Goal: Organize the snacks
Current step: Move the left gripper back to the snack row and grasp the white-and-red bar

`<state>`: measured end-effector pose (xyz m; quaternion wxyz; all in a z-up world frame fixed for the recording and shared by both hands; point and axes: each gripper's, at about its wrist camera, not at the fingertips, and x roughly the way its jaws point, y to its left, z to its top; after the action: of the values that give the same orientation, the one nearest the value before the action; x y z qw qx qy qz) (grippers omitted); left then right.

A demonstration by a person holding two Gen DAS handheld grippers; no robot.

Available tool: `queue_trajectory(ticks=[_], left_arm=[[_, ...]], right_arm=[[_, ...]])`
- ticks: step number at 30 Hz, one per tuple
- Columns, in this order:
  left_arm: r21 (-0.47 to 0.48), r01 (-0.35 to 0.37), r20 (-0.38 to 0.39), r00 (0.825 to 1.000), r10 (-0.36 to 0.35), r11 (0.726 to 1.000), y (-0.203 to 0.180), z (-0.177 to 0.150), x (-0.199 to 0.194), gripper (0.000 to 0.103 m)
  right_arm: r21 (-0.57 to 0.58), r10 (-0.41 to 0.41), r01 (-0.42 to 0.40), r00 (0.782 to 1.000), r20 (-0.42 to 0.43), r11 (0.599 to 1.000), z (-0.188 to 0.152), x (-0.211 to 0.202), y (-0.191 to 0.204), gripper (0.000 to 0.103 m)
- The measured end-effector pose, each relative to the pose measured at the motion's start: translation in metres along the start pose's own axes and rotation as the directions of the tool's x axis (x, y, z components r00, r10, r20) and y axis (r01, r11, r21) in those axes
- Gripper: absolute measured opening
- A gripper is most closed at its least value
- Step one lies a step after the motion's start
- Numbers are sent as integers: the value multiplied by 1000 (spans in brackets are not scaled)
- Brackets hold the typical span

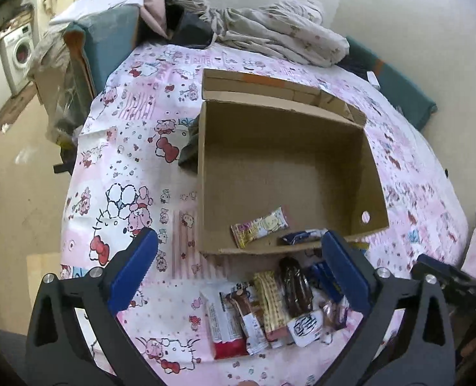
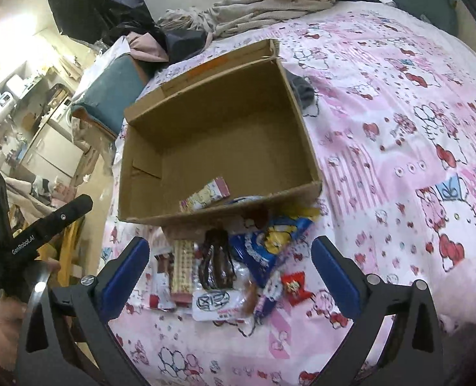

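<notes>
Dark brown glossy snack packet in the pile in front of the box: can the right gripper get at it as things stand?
Probably yes. The dark brown glossy snack packet lies on top of the pile, outside the cardboard box, with nothing over it. The right gripper hangs above it, jaws wide open and empty.
</notes>
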<state>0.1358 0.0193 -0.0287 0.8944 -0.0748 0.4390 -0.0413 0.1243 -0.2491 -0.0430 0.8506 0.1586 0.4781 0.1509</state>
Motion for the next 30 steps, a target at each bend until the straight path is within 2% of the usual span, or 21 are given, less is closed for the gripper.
queue_trajectory(ticks=[4,7,14,17,18,20,24,25,30], left_arm=[[102,-50,22,999,48,994,-9,-12,-13,101],[120,-75,17,997,74,990,-8,-24,-19,101],[51,-123,-42,991,125,991,7,-31,-18,101],[-3,-83,-110,990,83,997,19,-36,-13,99],[-15,-83,-137,987,80,996,22,-38,-8,94],[-48,-90,-192,978,80,995,30,-45,1,85],[-189,-88,-345,938,18,978,51,-65,31,59],[-200,-95,-370,929,14,975,53,-69,38,56],[-175,-127,-440,897,38,976,45,-81,66,56]], right_arm=[[52,21,-26,996,88,998,-3,-18,-7,103],[88,27,-36,994,105,995,-6,-22,-11,103],[60,1,-9,992,126,998,-9,-29,-6,103],[56,-61,55,993,104,997,-14,-25,-6,103],[47,-67,63,993,95,997,-15,-23,-5,103],[37,-33,30,996,79,999,-16,-19,-3,103],[30,-34,32,998,48,999,-16,-9,1,103],[34,-31,29,999,42,999,-16,-7,1,103],[51,-17,16,1000,12,999,-19,-1,1,103]])
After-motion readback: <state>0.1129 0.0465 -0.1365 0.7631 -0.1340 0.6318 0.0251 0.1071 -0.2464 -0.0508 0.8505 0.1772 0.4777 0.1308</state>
